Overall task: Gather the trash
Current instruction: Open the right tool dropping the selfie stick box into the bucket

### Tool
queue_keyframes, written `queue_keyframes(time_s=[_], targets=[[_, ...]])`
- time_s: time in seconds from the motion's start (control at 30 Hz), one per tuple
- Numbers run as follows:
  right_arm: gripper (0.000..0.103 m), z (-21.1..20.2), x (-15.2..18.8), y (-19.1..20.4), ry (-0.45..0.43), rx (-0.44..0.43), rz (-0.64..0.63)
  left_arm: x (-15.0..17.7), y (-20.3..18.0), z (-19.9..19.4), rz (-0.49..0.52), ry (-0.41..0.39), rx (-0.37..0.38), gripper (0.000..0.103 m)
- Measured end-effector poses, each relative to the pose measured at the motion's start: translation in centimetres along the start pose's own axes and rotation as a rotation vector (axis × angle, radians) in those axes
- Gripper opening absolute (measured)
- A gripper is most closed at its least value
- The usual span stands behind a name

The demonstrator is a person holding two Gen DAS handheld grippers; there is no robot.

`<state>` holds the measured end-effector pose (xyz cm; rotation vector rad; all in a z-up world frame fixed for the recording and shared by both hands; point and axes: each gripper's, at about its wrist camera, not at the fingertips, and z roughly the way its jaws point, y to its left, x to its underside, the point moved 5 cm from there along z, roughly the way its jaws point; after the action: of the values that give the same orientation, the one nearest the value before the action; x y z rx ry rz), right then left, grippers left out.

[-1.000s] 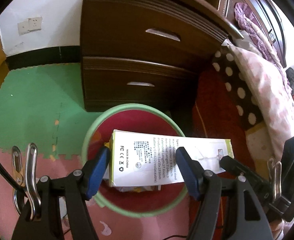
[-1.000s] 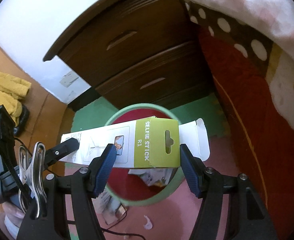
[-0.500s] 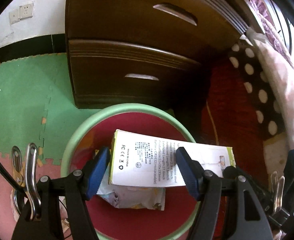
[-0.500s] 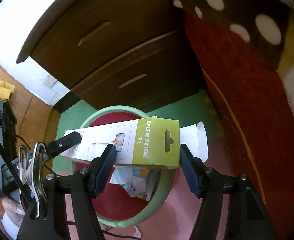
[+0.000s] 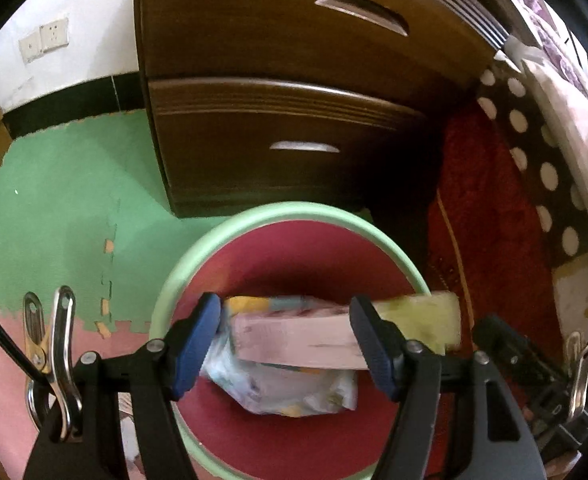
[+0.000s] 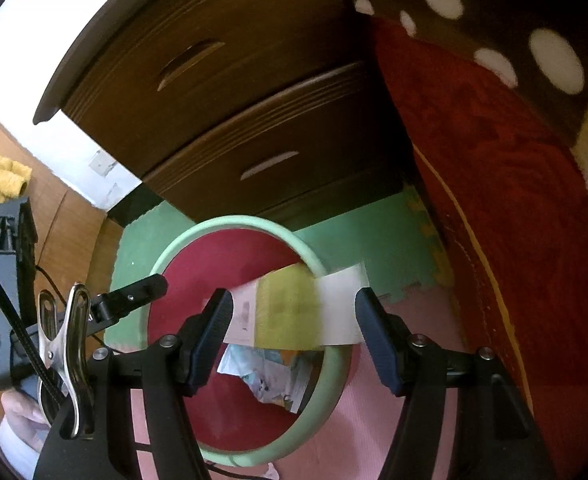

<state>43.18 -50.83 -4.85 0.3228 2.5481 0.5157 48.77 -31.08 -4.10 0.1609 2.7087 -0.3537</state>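
Box (image 6: 290,312) (blurred) lies between spread right gripper (image 6: 292,336) fingers, over bin (image 6: 230,226).

The cardboard box (image 6: 290,312) looks matt, blurred. The bin (image 5: 198,256) is smooth plastic with a pale green rim. The crumpled wrapper (image 5: 286,392) is glossy. The dresser (image 5: 294,92) is dark polished wood; the floor mat (image 5: 62,208) is matt foam.

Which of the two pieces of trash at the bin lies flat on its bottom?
The crumpled wrapper lies on the red bottom of the bin. The selfie-stick box, blurred, sits above it, its green end over the rim.
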Motion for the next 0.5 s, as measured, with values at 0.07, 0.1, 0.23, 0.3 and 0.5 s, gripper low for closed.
queue_keyframes(time_s=[0.07,0.1,0.23,0.3,0.5], targets=[[0.066,0.0,0.1,0.2,0.004,-0.006,-0.012,-0.1,0.1,-0.2,0.001,-0.005,-0.01,0.07],[0.066,0.1,0.1,0.4,0.006,-0.01,-0.014,-0.1,0.3,-0.4,-0.002,-0.004,-0.011,0.07],[0.066,0.0,0.4,0.9,0.011,-0.029,-0.019,-0.1,0.6,-1.0,-0.01,-0.007,-0.015,0.07],[0.066,-0.1,0.5,1.2,0.009,-0.031,-0.031,0.1,0.9,-1.3,-0.015,-0.008,-0.023,0.07],[0.066,0.0,0.9,1.9,0.011,-0.037,-0.05,1.1,1.7,-2.9,-0.035,-0.032,-0.025,0.07]])
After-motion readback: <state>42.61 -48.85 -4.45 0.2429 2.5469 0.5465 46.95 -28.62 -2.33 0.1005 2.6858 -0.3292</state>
